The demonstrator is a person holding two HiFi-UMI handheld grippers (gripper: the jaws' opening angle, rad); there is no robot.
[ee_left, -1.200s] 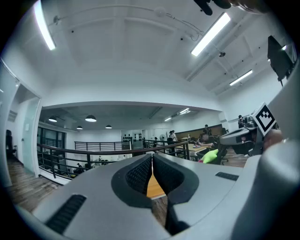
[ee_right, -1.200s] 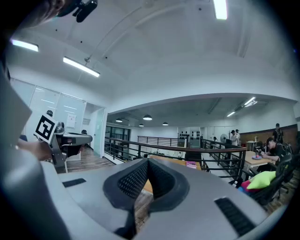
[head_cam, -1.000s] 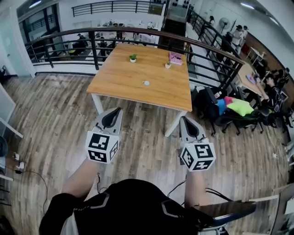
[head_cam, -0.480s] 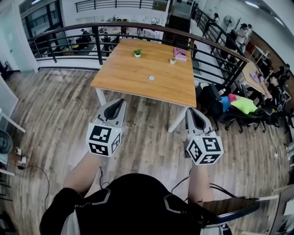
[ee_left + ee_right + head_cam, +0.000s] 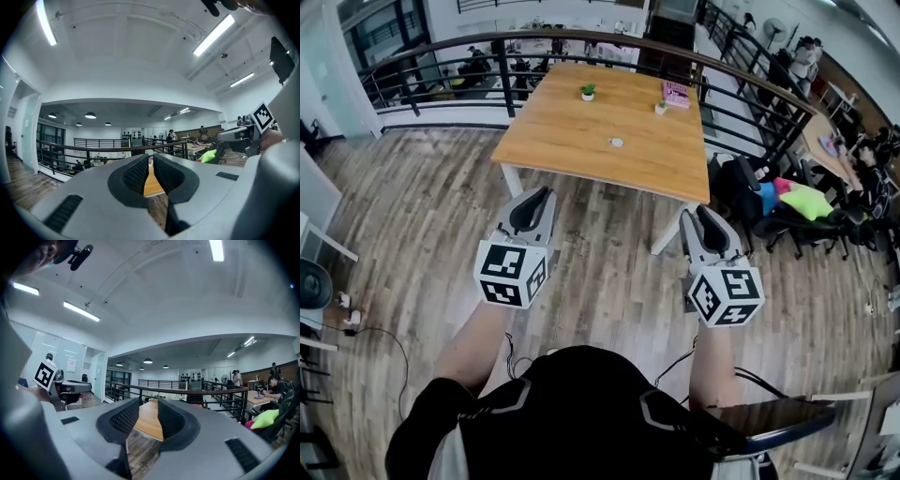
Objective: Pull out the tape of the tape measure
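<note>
Hovered short of the wooden table (image 5: 572, 141) with left gripper (image 5: 542, 195) pressed together, empty, and right gripper (image 5: 698, 214) just opening, slightly spread on nothing. Found the tape measure (image 5: 617, 142), a small pale disc, lying mid-table.

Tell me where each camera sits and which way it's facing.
Head view: on the person's head, facing steeply down at the table, floor, both forearms, left gripper, right gripper.
Left gripper view: on that gripper, level along its shut jaws toward the table.
Right gripper view: likewise; its jaws, just opening, hold nothing.
Shared: table and railing.
</note>
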